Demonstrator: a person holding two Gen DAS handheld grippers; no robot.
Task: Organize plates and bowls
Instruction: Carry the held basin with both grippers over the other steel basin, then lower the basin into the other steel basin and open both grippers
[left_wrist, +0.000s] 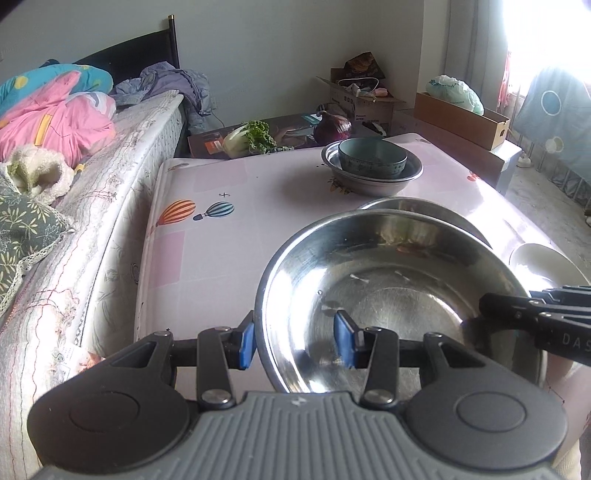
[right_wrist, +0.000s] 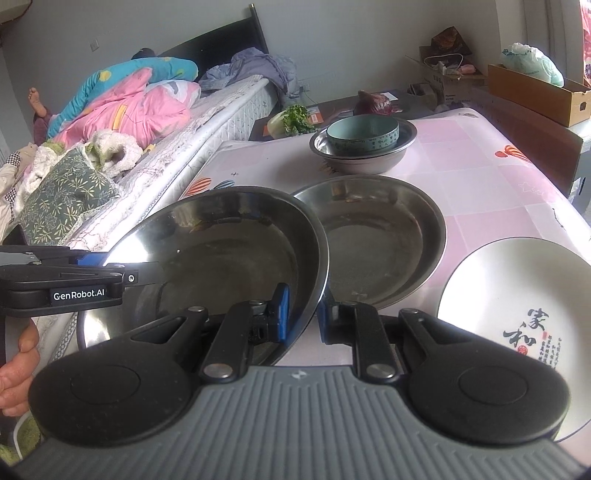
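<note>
Both grippers held one steel basin (left_wrist: 399, 295) by its rim, lifted over the near edge of the table (left_wrist: 258, 206). In the left wrist view, the left gripper (left_wrist: 295, 341) straddled the basin's near-left rim, one blue pad (left_wrist: 246, 345) outside the wall and the other inside, the jaws partly parted; whether the pads actually pressed on the metal could not be told. From the right wrist view, the right gripper (right_wrist: 301, 319) had its jaws drawn narrow and pinched on the basin's near-right rim, with a blue pad (right_wrist: 282, 314) on the inside of the wall.

Just beyond the lifted basin, a second steel basin (right_wrist: 384, 243) lay flat on the pink balloon-patterned tablecloth, its near-left rim overlapped by the held one. To the near right sat a white plate (right_wrist: 517, 302) printed with black calligraphy. At the far side of the table stood a smaller steel bowl (right_wrist: 364, 155) with a teal ceramic bowl (right_wrist: 362, 136) nested inside it.

Beyond the table, a leafy cabbage (left_wrist: 247, 140) and a purple cabbage (left_wrist: 332, 127) rested on a dark surface. A bed (left_wrist: 92, 206) with pink and blue bedding ran along the left. A person's hand (right_wrist: 16, 369) showed at the near-left edge of the right wrist view, gripping the left gripper's handle.
</note>
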